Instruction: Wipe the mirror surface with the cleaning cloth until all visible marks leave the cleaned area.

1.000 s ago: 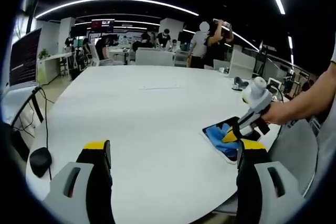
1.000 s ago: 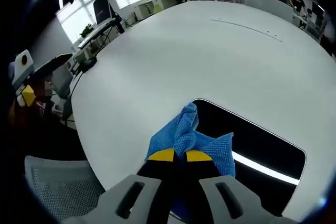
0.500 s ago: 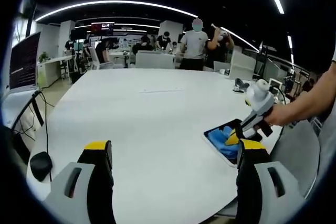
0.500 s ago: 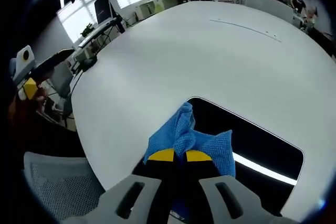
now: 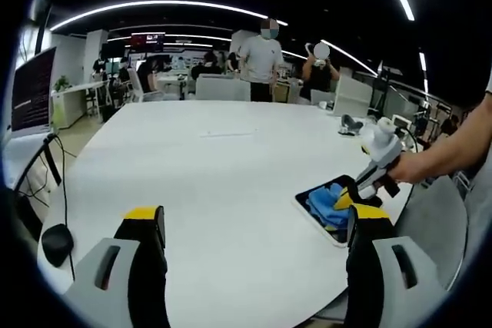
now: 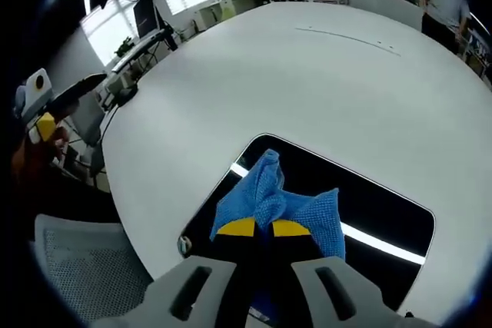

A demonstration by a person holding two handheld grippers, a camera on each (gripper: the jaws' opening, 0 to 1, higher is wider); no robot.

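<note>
My right gripper (image 6: pixel 259 227) is clamped on the one crumpled blue microfibre cloth (image 6: pixel 273 201), pressed onto the single dark rectangular mirror (image 6: pixel 377 205).

The mirror lies flat near the edge of the large white round table (image 6: pixel 323 82); I see its near corner cut off behind my own jaws, and any marks on the glass are too faint to judge against the reflected ceiling light. In the left gripper view my left gripper (image 5: pixel 254 224) hangs with its two yellow-tipped jaws spread wide, grasping nothing, over the table, well apart from the cloth (image 5: pixel 327 203) and mirror (image 5: pixel 314 199). Two people (image 5: pixel 260 67) stand beyond the far rim.
</note>
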